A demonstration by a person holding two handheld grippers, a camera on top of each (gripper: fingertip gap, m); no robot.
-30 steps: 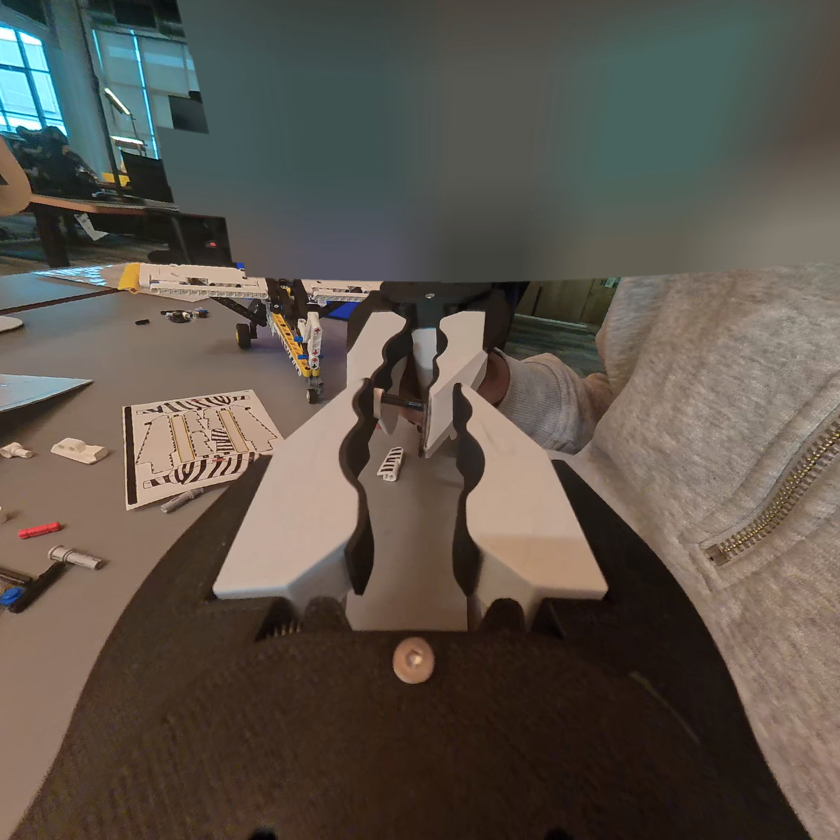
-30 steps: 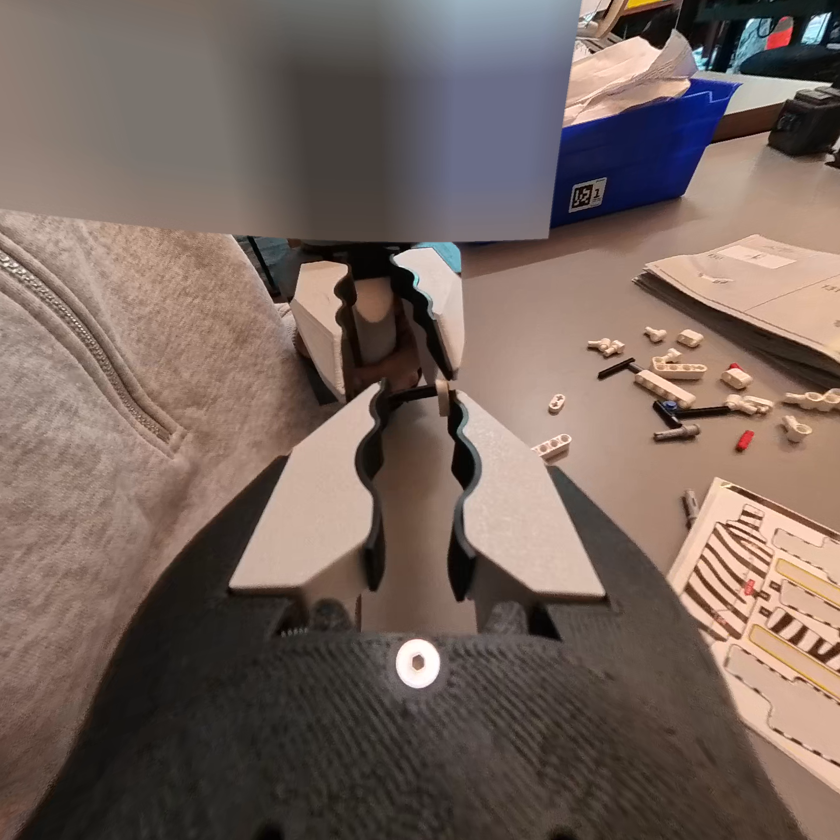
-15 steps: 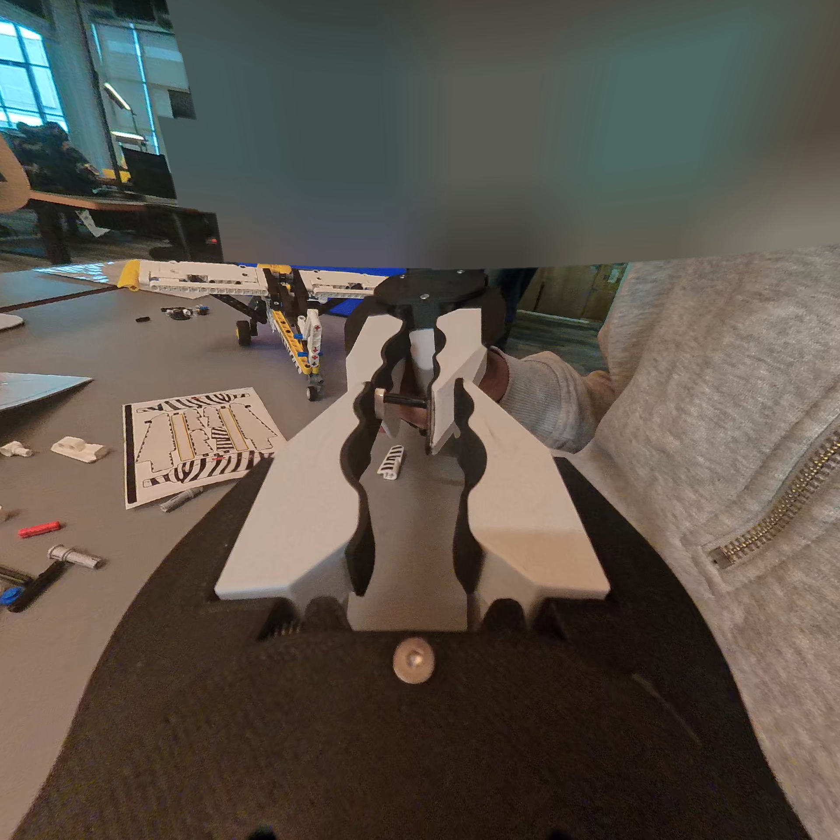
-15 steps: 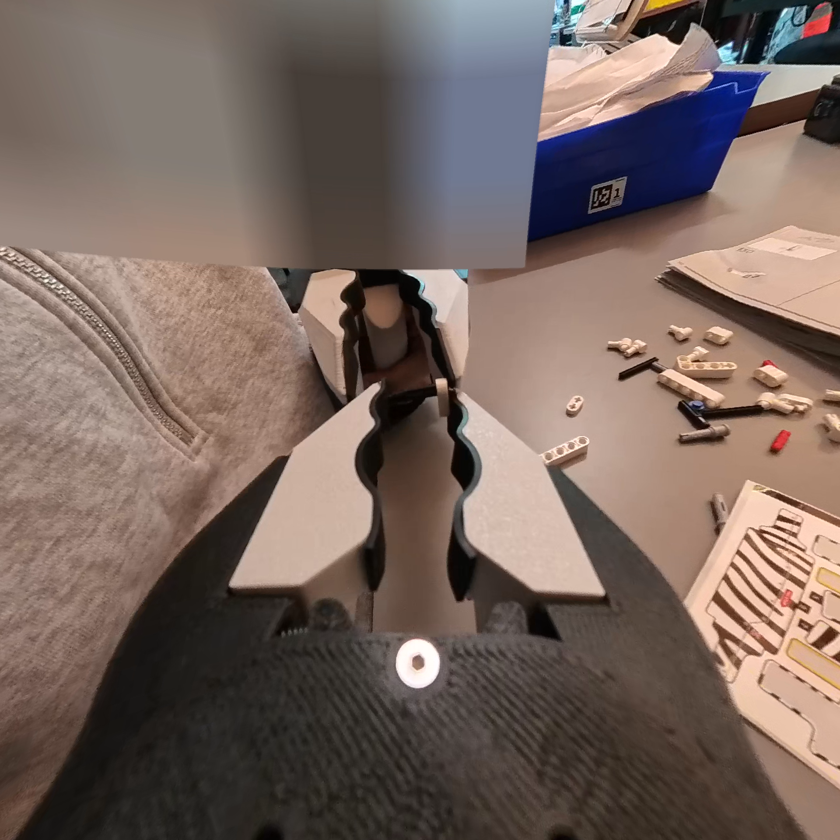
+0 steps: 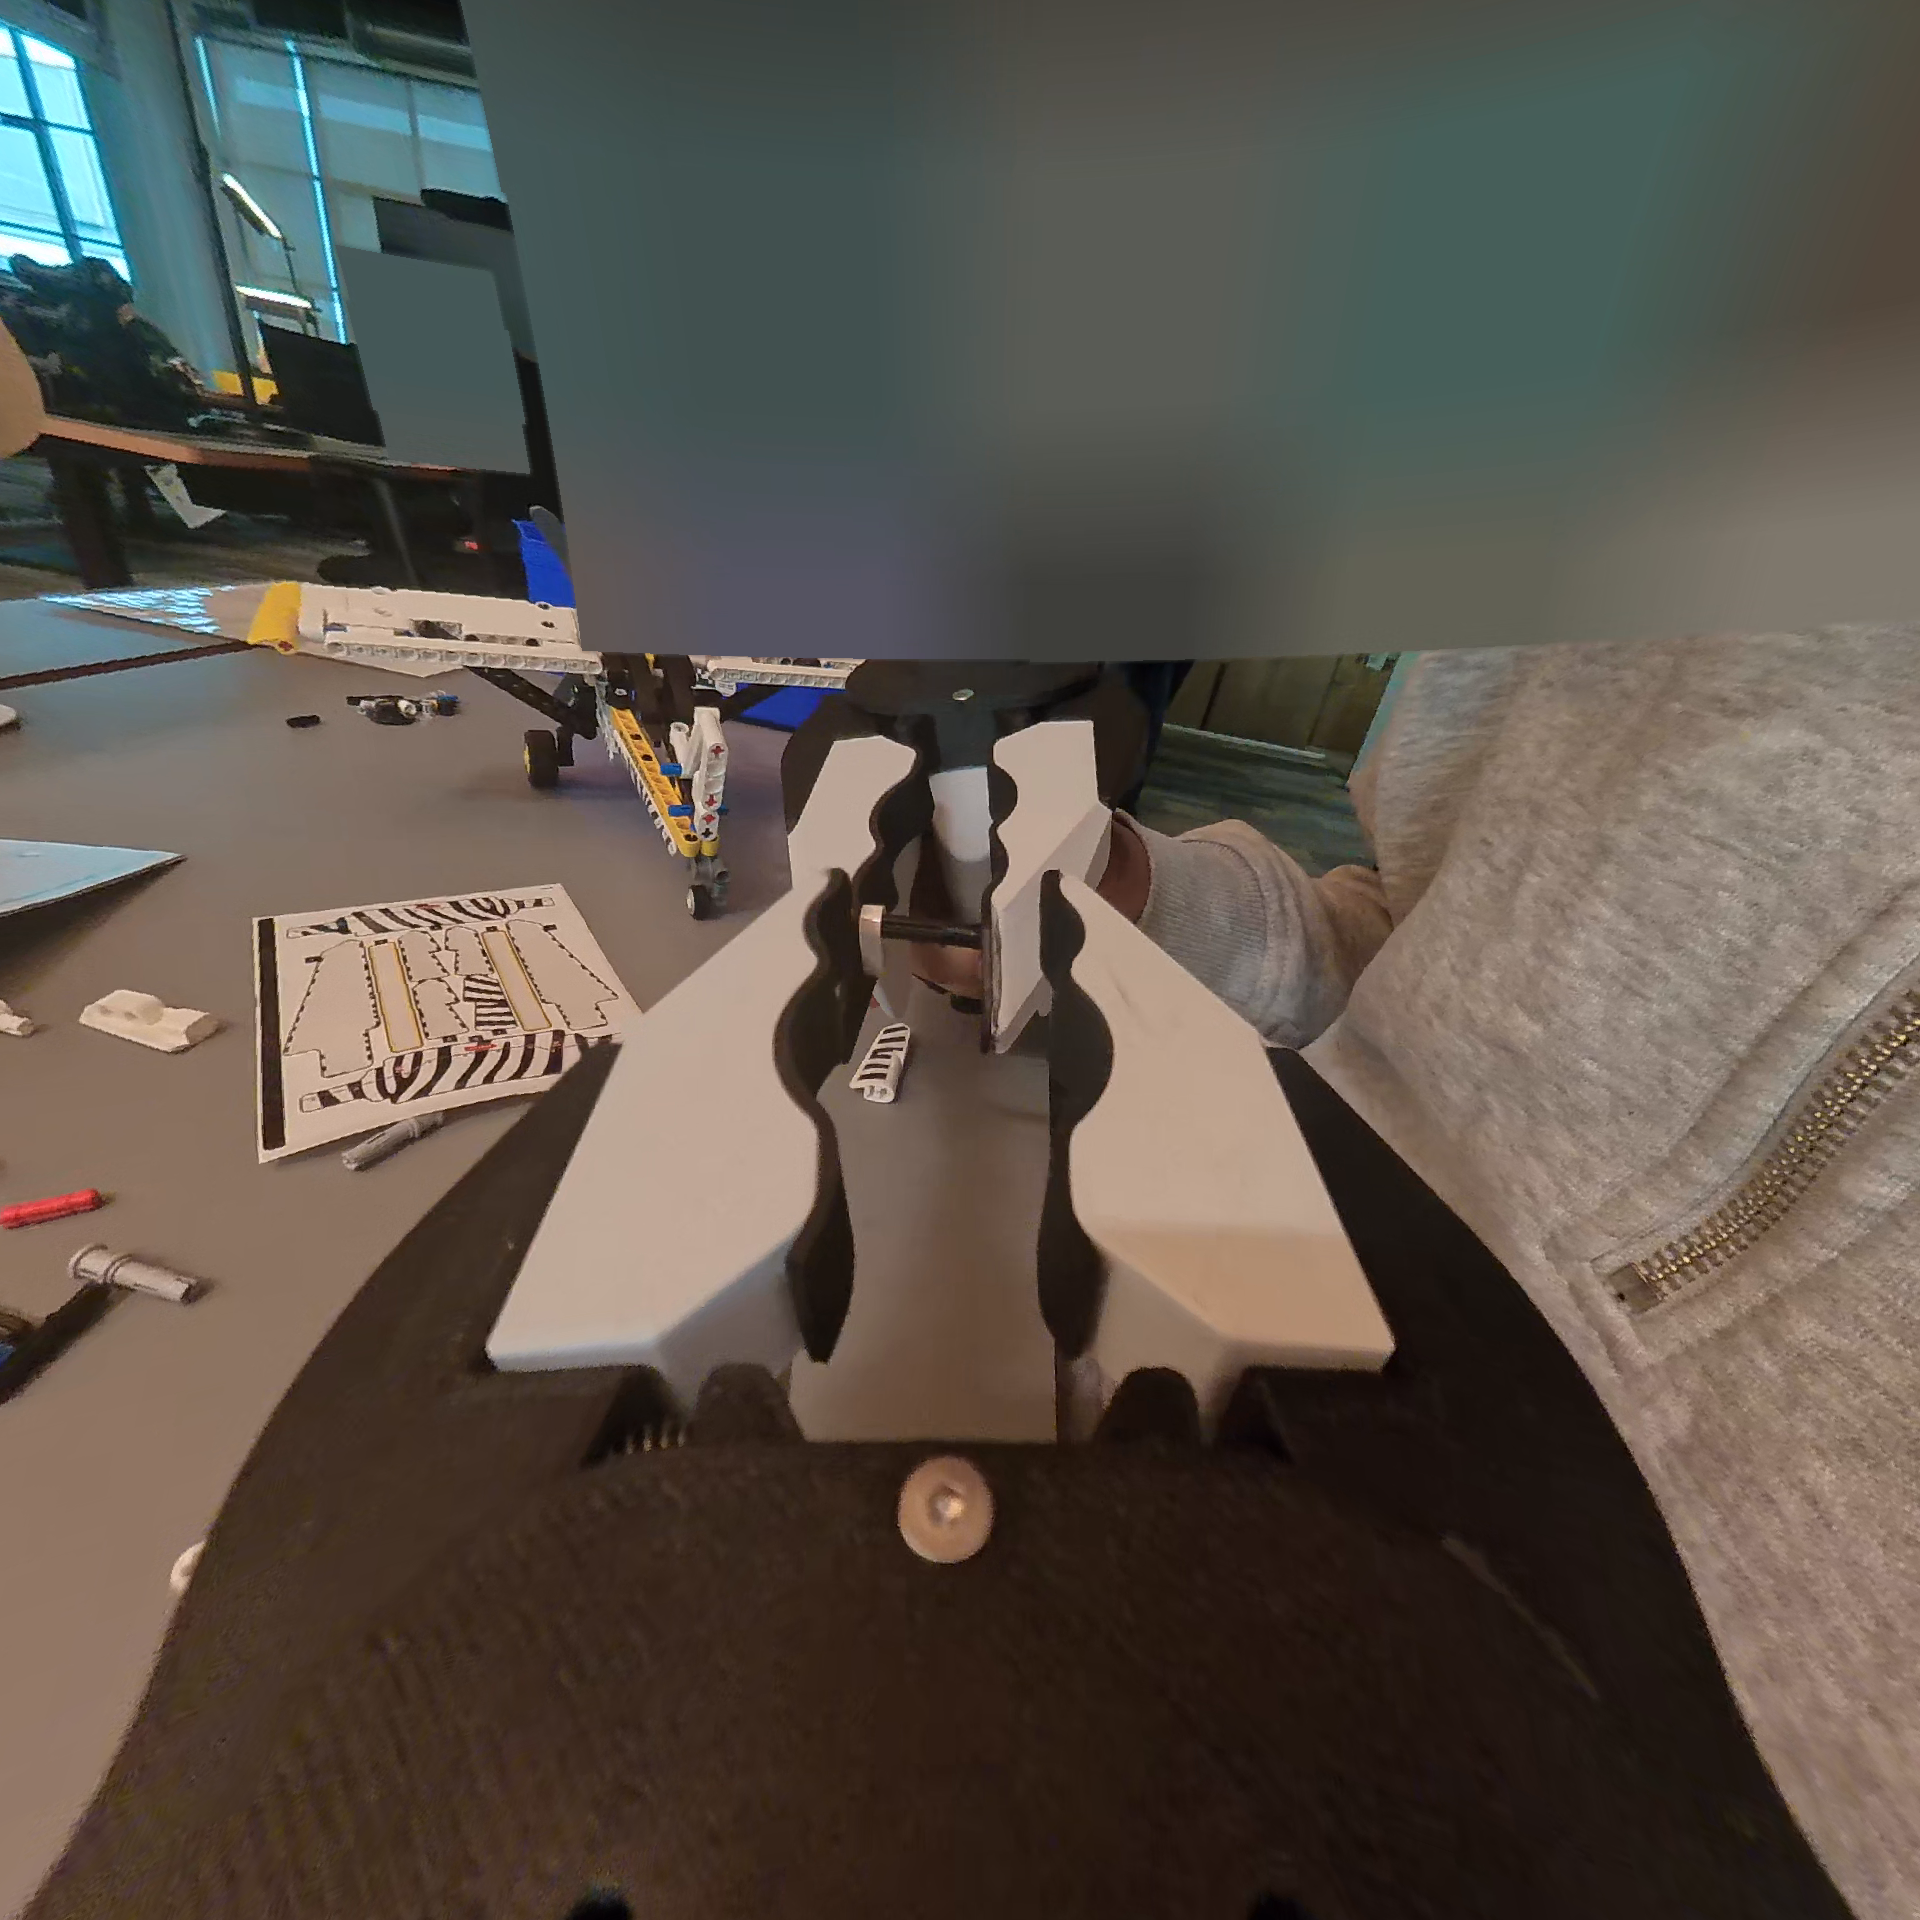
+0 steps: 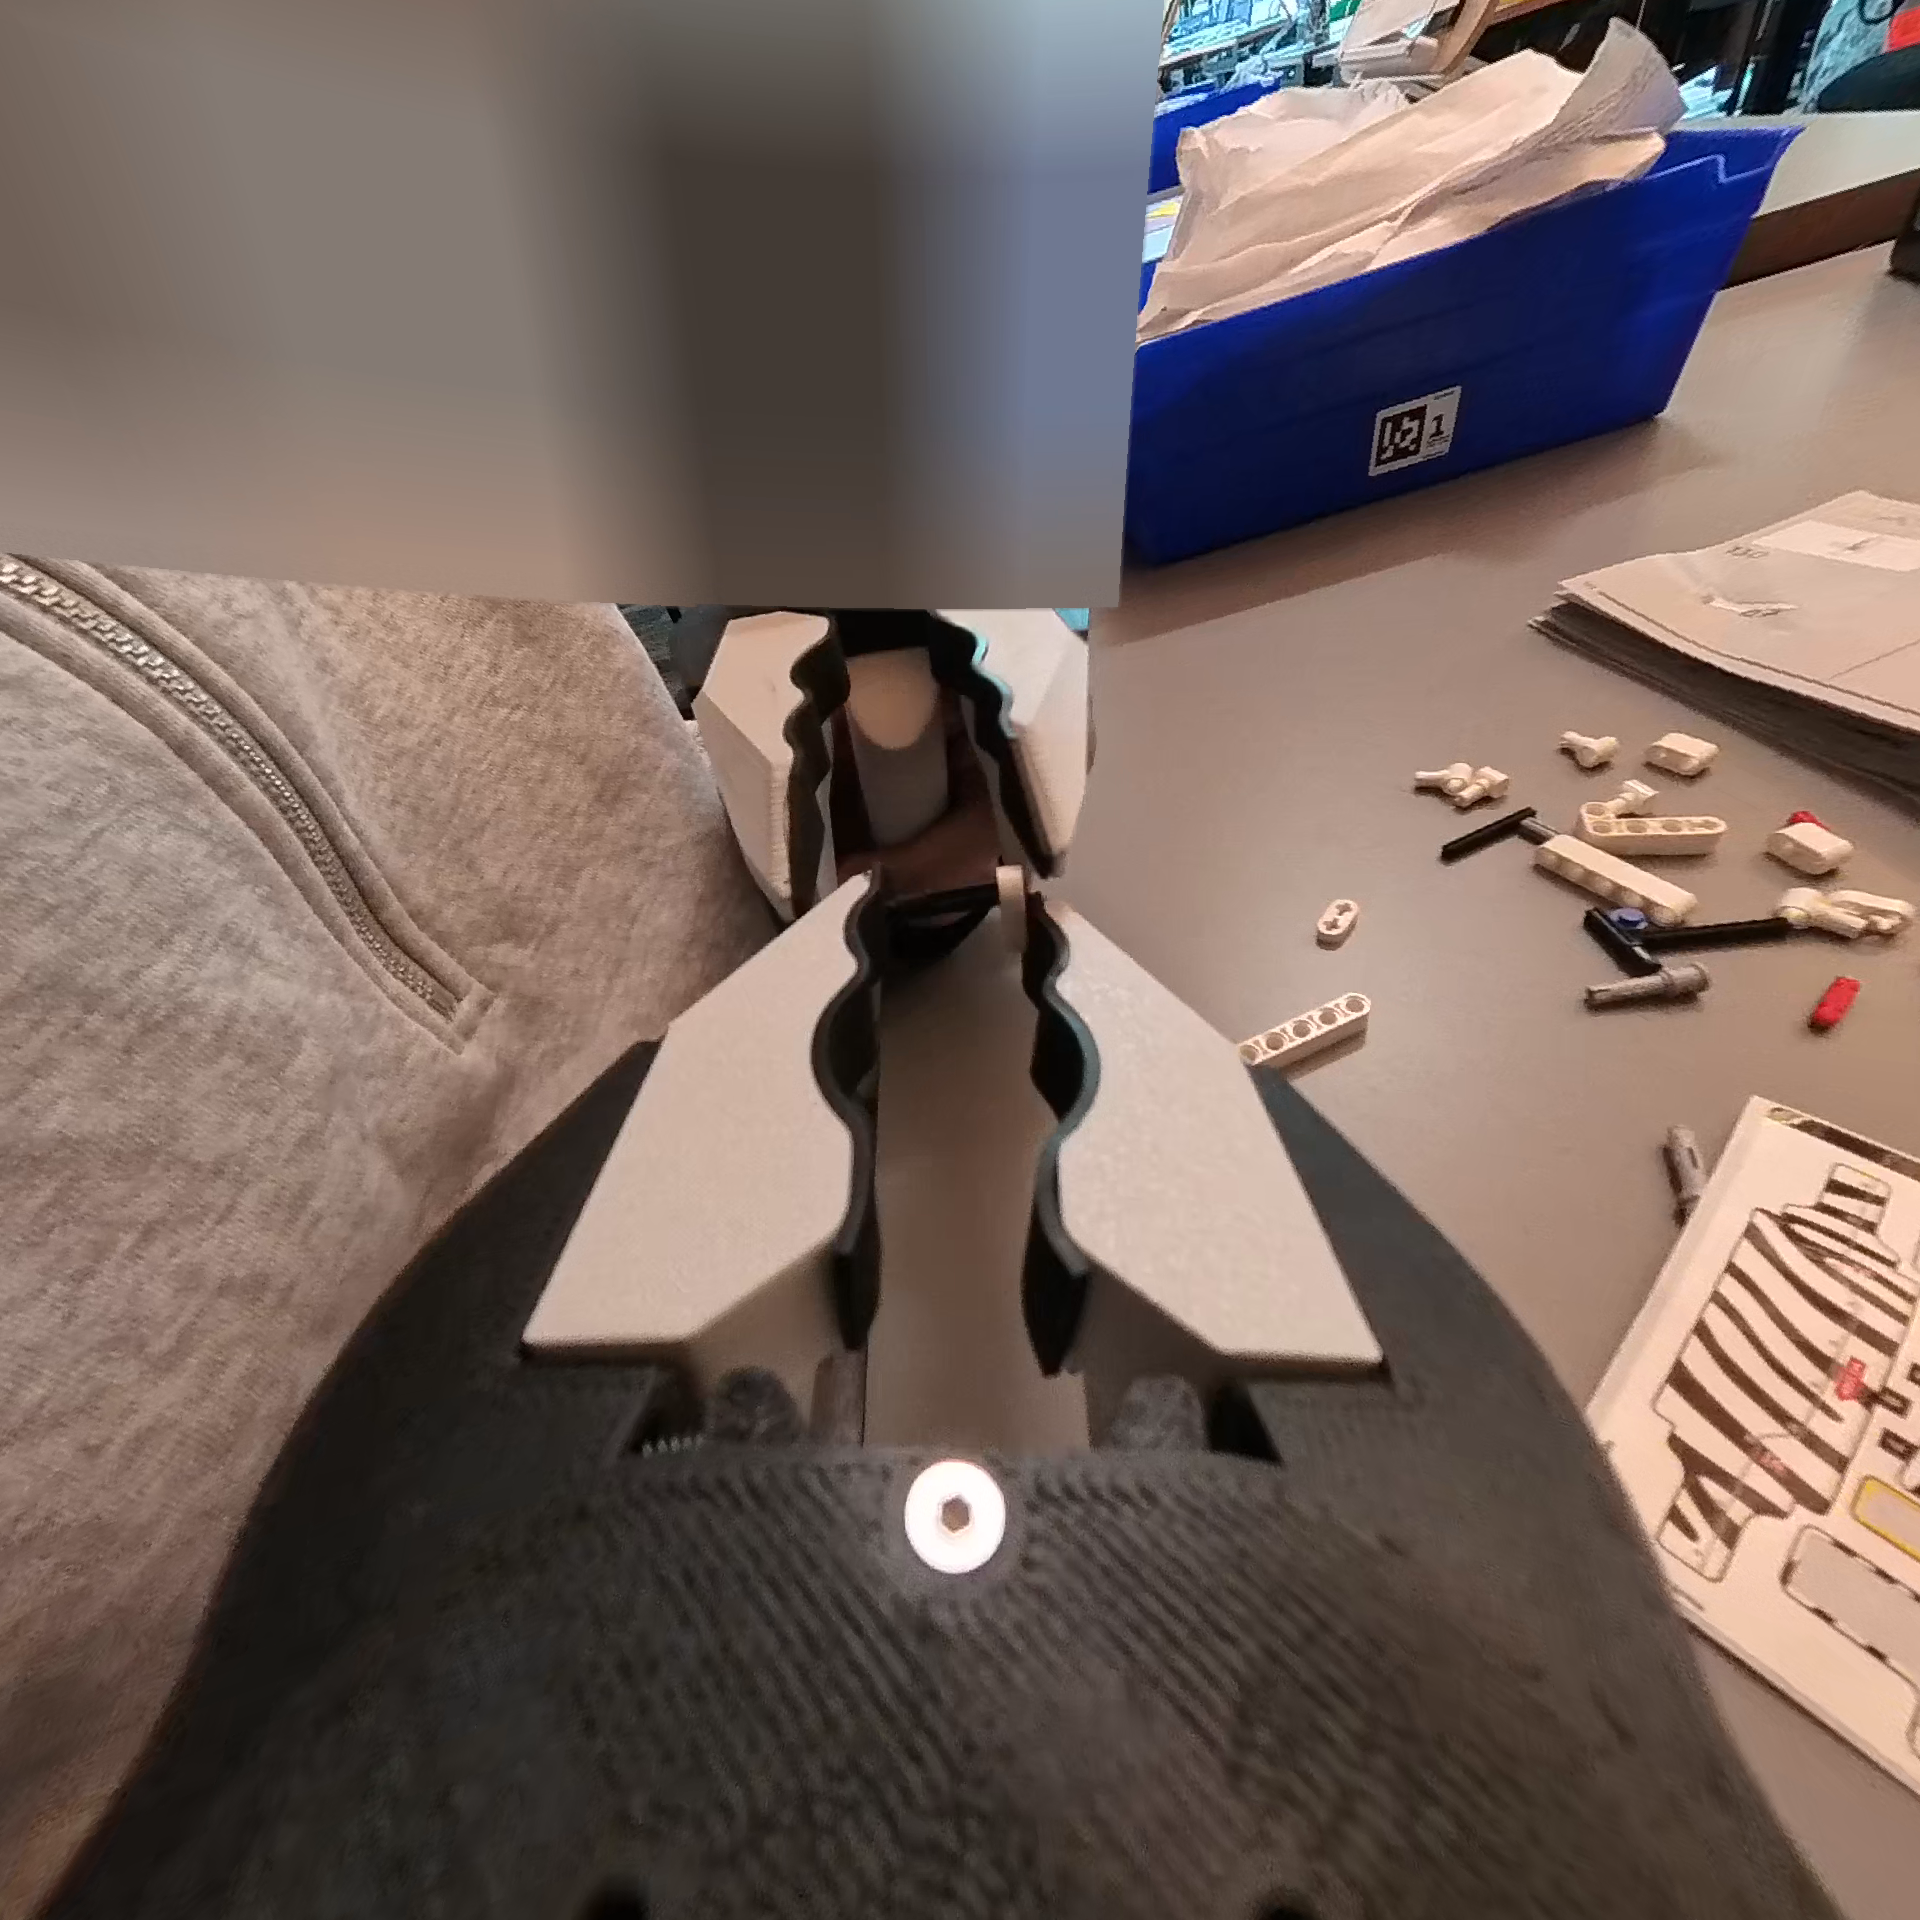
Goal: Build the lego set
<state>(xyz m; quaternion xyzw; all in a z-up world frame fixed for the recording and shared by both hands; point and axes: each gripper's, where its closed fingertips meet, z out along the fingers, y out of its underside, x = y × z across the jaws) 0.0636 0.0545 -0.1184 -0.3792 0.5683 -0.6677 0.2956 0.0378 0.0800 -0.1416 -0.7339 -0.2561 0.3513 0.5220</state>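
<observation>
My two grippers face each other tip to tip above the grey table (image 5: 312,831). My right gripper (image 6: 951,899) is shut end to end on a short black axle (image 6: 935,906) with a pale bush (image 6: 1008,888) at one end. In the left wrist view the axle (image 5: 930,931) and bush (image 5: 871,925) lie between my left gripper's tips (image 5: 943,914). That gripper is open, and its fingers straddle the right gripper's tips. A part-built white, yellow and blue plane model (image 5: 436,634) stands at the far left.
A small white beam (image 5: 881,1060) lies under the tips. A striped sticker sheet (image 5: 436,997), loose pins and beams (image 6: 1631,831), paper booklets (image 6: 1766,634) and a blue bin (image 6: 1455,343) lie on the table. A person's grey hoodie (image 5: 1610,987) is close beside both grippers. My two grippers' fingertips are within a few centimetres of each other.
The grippers stay tip to tip with the axle between them. The right wrist view has swung a little, so the blue bin sits farther right and the left gripper a little higher.
</observation>
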